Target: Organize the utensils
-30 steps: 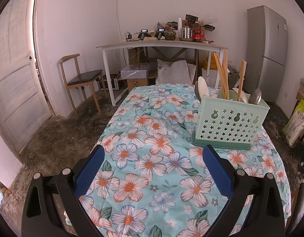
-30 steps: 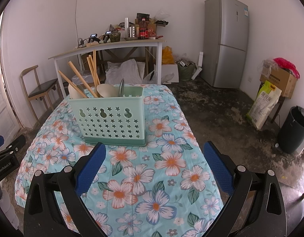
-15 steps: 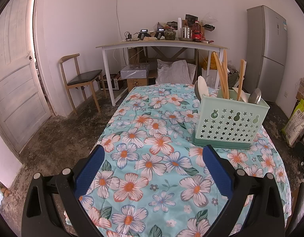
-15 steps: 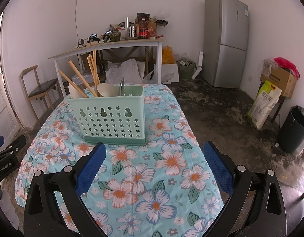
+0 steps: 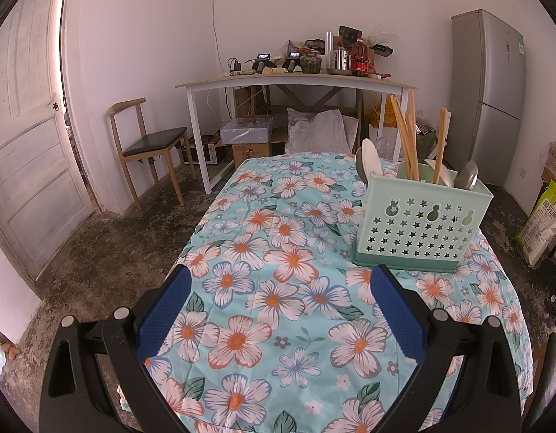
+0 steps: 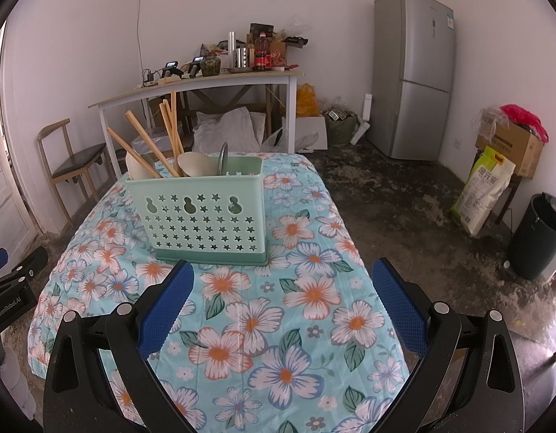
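1. Left wrist view: the left gripper (image 5: 279,290) stands wide apart, its blue pads (image 5: 162,310) spread to either side with nothing between them and nothing touching them; only the floral tablecloth (image 5: 278,252) shows in the gap.
2. Ahead and to the right in this view, the mint-green utensil holder (image 5: 420,223) stands upright on the cloth, well apart from the pads, its front wall pierced with stars and gourd-shaped holes.
3. Wooden chopsticks (image 5: 406,137) lean out of the holder's top, with a pale spoon (image 5: 371,160) at its left end and a metal spoon (image 5: 465,176) at its right end.
4. Right wrist view: the right gripper (image 6: 279,288) is likewise spread wide and empty, its blue pads (image 6: 399,306) clear of every object.
5. Here the holder (image 6: 202,213) sits just beyond the left pad's tip, close but not touching, toward the table's left-centre.
6. Chopsticks (image 6: 151,146) slant up and left from it; pale spoon bowls (image 6: 195,164) and a thin metal utensil (image 6: 223,158) rest inside.
7. Part of the left gripper's black body (image 6: 14,281) shows at the left edge.
8. Behind the table stand a white side table (image 6: 205,84), a wooden chair (image 6: 74,160) and a grey refrigerator (image 6: 415,72).
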A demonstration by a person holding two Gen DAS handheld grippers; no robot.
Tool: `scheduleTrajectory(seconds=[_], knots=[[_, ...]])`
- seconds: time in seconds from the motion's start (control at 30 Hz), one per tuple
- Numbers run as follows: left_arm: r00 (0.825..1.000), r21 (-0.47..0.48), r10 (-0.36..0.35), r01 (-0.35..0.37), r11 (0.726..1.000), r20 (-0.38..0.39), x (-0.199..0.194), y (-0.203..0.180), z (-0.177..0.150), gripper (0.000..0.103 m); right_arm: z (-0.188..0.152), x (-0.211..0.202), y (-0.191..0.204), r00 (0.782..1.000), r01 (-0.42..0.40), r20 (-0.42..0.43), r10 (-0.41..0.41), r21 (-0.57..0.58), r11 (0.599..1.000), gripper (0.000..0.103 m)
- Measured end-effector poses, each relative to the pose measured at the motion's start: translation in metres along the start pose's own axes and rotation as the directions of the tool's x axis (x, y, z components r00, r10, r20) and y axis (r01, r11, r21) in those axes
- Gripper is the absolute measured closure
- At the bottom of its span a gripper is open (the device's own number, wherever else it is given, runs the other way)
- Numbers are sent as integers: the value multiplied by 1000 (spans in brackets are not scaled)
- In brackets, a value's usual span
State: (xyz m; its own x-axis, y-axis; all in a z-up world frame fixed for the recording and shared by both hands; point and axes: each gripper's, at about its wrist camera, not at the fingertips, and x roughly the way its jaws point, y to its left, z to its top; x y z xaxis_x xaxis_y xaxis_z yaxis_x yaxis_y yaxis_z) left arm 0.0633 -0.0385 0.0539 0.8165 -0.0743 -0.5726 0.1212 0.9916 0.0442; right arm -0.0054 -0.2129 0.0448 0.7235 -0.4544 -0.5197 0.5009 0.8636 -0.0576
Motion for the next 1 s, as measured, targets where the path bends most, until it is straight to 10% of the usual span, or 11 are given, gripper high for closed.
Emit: scheduleTrajectory(seconds=[1.0], knots=[[1000, 16, 2, -2, 1000, -9, 4, -3, 0, 6, -4, 4, -3, 1000, -5, -5, 6, 18, 1000, 8]])
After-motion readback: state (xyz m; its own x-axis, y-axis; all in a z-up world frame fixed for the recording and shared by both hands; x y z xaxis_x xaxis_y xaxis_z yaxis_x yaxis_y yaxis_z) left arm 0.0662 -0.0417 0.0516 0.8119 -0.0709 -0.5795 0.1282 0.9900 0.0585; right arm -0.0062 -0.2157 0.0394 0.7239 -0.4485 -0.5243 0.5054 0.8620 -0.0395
